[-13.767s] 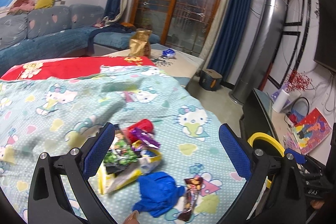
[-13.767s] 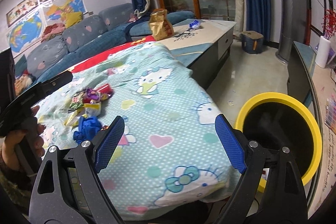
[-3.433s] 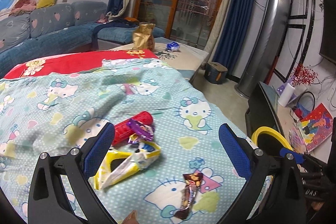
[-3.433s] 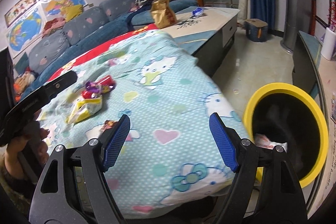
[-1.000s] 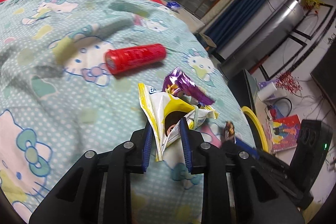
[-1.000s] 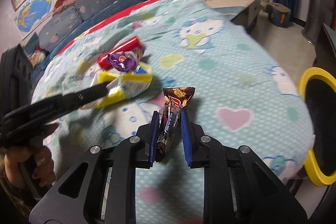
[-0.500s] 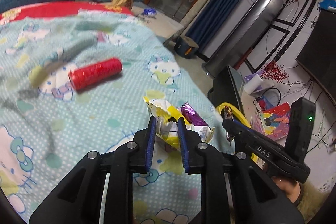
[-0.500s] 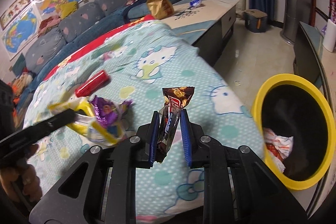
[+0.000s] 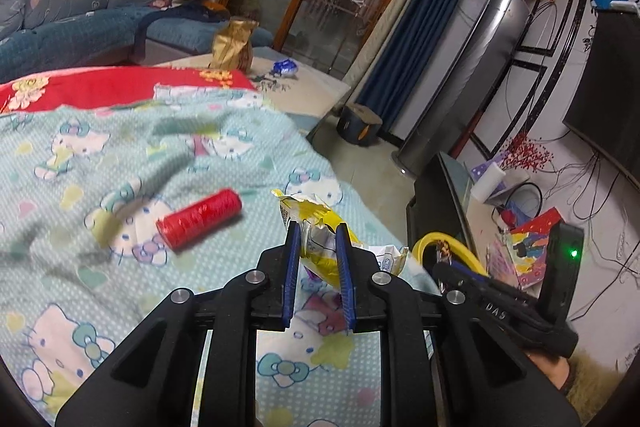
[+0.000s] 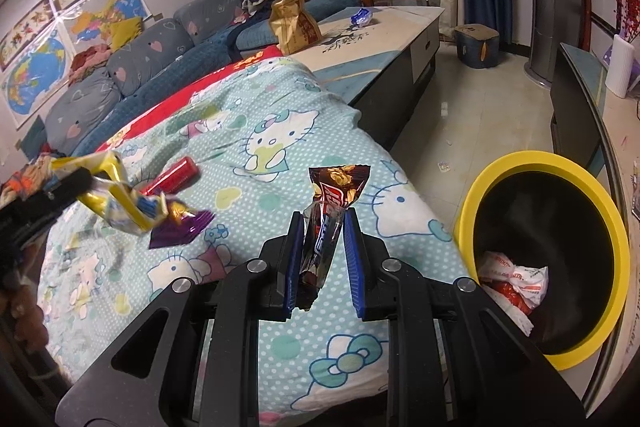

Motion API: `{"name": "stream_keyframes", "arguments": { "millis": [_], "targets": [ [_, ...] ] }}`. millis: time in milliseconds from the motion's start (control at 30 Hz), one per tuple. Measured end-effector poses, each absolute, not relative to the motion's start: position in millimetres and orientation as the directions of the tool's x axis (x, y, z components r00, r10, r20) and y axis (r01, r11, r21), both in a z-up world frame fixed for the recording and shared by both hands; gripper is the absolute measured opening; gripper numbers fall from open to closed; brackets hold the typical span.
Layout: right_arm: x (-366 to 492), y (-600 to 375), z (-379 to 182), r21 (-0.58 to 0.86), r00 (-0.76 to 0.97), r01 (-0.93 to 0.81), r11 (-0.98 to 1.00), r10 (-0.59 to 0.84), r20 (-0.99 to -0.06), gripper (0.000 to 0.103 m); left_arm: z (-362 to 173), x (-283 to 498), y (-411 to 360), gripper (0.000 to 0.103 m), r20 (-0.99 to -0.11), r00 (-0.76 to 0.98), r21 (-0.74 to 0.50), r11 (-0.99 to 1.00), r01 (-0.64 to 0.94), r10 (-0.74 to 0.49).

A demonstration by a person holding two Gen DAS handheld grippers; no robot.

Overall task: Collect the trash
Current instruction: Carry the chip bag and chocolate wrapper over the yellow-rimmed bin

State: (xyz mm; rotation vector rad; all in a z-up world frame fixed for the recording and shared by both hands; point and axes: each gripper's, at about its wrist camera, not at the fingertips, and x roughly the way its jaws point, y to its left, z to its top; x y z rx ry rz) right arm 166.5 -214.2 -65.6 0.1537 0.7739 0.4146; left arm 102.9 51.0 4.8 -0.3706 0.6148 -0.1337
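My left gripper is shut on a crumpled yellow-and-white wrapper and holds it above the Hello Kitty cloth; in the right wrist view that wrapper hangs at the left with a purple wrapper dangling under it. My right gripper is shut on a brown candy-bar wrapper, held above the cloth's edge, left of the yellow-rimmed black trash bin. The bin holds white and red trash. A red cylinder lies on the cloth.
The cloth-covered table drops off to a tiled floor. A gold bag and a blue wrapper sit on the far cabinet. A dark TV stand is behind the bin. A sofa lies at the back left.
Both grippers have shifted slightly toward the bin with their wrappers still held. The yellow wrapper has lifted clear of the cloth, leaving the red cylinder behind.
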Motion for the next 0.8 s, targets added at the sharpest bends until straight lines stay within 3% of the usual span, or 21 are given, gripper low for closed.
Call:
{"name": "stream_keyframes", "arguments": {
  "millis": [200,367,467,800],
  "targets": [
    [167,-225,-60,0.286,0.658,-0.291,0.913,0.408,-0.633,0.015,22,108,44,0.017,-0.505,0.835,-0.344,0.938,0.038,-0.220],
    [167,-233,-59,0.286,0.666,-0.283,0.916,0.402,-0.628,0.015,11,118,38,0.017,-0.537,0.822,-0.297,0.955,0.027,-0.190],
    [169,-236,-59,0.289,0.668,-0.275,0.917,0.399,-0.628,0.015,-8,125,35,0.017,-0.582,0.804,-0.207,0.978,-0.004,-0.120],
    [170,-236,-61,0.291,0.666,-0.275,0.916,0.400,-0.630,0.015,-33,112,76,0.014,-0.623,0.782,-0.179,0.975,-0.132,-0.008]
  ]
}}
